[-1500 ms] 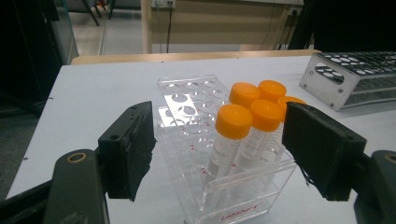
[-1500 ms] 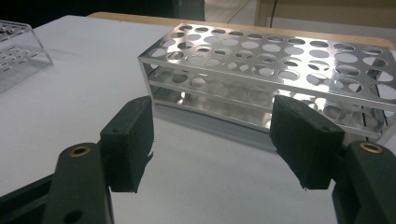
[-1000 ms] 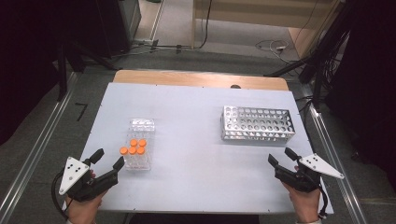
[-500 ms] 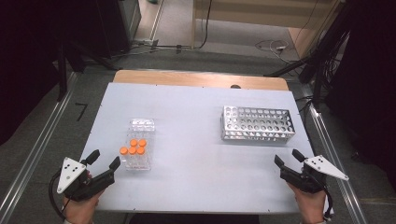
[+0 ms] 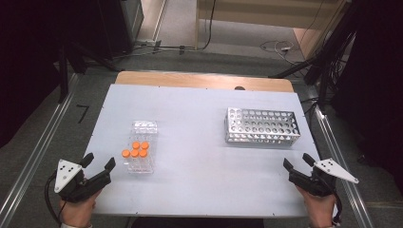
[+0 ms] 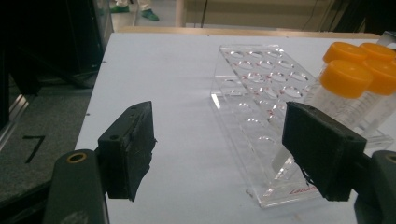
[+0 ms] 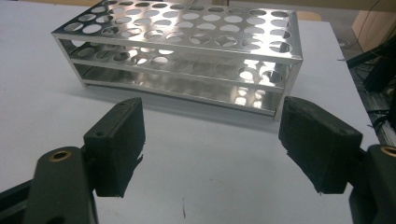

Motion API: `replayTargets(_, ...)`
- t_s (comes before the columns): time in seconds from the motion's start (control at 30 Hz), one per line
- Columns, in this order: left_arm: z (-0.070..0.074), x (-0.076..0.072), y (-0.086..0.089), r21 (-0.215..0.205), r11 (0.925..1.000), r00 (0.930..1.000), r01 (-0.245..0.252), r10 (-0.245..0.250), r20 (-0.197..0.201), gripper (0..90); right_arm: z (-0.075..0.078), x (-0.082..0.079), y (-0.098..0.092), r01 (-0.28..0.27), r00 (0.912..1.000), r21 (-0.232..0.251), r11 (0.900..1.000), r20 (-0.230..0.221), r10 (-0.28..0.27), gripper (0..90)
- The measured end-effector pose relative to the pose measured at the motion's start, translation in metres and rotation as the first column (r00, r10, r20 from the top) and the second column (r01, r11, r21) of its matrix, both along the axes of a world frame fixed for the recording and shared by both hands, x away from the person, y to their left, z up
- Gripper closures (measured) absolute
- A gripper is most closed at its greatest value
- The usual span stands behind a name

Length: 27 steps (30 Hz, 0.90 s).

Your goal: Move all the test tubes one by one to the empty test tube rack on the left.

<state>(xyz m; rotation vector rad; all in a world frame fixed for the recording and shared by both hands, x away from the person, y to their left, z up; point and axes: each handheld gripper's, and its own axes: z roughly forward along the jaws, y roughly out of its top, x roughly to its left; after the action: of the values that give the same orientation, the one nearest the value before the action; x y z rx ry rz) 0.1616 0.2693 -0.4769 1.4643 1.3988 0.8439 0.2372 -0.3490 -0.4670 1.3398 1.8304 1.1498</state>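
Observation:
A clear plastic rack (image 5: 144, 129) lies on the white table (image 5: 199, 142), left of centre, with several orange-capped tubes (image 5: 135, 149) at its near end. A shiny metal rack (image 5: 262, 126) with empty holes stands at the right. My left gripper (image 5: 99, 160) is open at the near left corner, just short of the clear rack (image 6: 254, 88) and its tubes (image 6: 348, 77), with nothing between its pads (image 6: 133, 144). My right gripper (image 5: 297, 160) is open at the near right edge, facing the metal rack (image 7: 187, 51). Its jaws have just been opening, with nothing between them.
A wooden strip (image 5: 204, 80) borders the table's far edge. Metal rails (image 5: 33, 161) run along both sides over a grey floor. Cables and dark stands (image 5: 328, 61) sit beyond the far right corner. Bare tabletop lies between the two racks.
The right gripper's jaws stand a little wider than before. Both hands have barely shifted, and the racks and tubes have stayed put.

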Motion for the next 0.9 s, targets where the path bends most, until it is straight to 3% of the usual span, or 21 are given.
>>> replayTargets(0.63, -0.006, 0.005, 0.008, -0.014, 0.9994, 0.9989, -0.031, 0.031, -0.036, 25.3, -0.007, 0.003, -0.014, 0.044, 0.9983, -0.014, 0.999, -0.038, -0.044, 19.8)
replayTargets(0.9, -0.009, 0.009, 0.009, -0.01, 0.9993, 0.9975, -0.035, 0.035, -0.061, 25.3, -0.017, 0.009, -0.028, 0.099, 0.991, -0.019, 0.995, -0.088, -0.101, 19.3)
